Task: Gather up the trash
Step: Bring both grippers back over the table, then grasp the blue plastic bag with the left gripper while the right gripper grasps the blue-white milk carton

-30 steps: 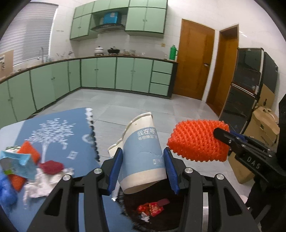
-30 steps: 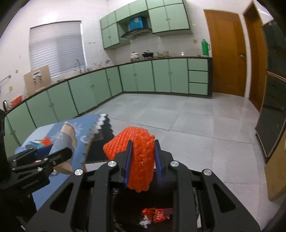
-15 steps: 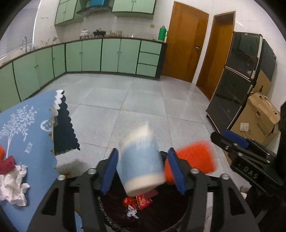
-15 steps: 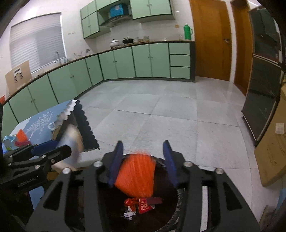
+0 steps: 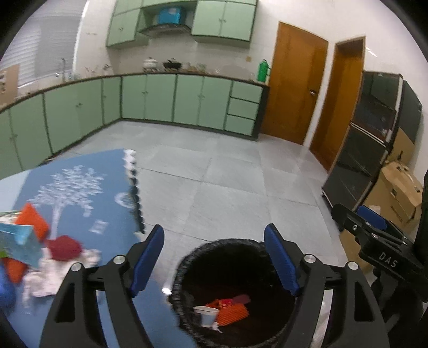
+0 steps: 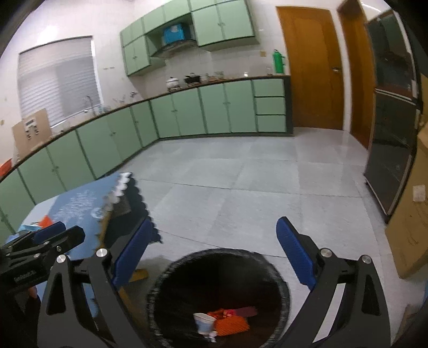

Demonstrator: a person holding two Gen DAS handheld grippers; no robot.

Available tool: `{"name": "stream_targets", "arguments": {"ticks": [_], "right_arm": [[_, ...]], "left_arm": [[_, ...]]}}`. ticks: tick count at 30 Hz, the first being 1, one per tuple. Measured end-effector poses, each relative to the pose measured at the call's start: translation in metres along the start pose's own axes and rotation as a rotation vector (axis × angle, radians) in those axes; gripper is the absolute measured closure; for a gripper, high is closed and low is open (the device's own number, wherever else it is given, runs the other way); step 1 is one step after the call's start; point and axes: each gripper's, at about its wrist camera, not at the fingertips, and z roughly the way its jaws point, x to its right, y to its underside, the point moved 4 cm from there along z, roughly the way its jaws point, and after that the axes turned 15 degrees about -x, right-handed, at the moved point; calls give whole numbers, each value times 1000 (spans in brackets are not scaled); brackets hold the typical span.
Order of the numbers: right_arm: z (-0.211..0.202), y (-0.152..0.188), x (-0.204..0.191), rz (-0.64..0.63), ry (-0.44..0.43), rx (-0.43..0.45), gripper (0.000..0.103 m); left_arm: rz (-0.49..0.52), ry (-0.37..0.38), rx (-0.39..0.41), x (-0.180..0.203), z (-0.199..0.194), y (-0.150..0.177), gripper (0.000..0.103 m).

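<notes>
While both claws (image 5: pixel 214 261) (image 6: pixel 218 253) gape wide, just opened, empty: bin (image 5: pixel 187 263) holds paper cup (image 5: pixel 207 316), orange mesh (image 5: pixel 232 314).

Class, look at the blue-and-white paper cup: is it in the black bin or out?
In: the blue-and-white paper cup lies at the bottom of the black bin.

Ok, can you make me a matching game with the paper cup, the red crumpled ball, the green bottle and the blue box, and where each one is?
Things:
1. white and blue paper cup
2. dark red crumpled ball
3. green plastic bottle
4. bright blue box

Places:
A. on the kitchen counter beside the wooden door
B. in the open shelf between the upper cupboards
C. inside the black bin
D. on the blue tablecloth

Pairs: 1-C, 2-D, 3-A, 4-B
</notes>
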Motion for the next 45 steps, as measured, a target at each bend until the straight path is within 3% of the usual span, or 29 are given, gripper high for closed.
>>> {"name": "stream_targets", "arguments": {"ticks": [14,26,31,45], "right_arm": [[1,-6,-153,-201,-191,-5,12],[10,9,-251,-334,-290,-41,12],[18,12,-272,-361,-306,-54,12],[44,18,-312,-432,-343,-100,12]], "left_arm": [[-141,-242,83,-121,-75,27,27],[-298,-409,61,-229,-104,72,27],[-364,-427,17,-264,-99,89,25],[-388,-441,-90,-286,-69,102,13]]}}
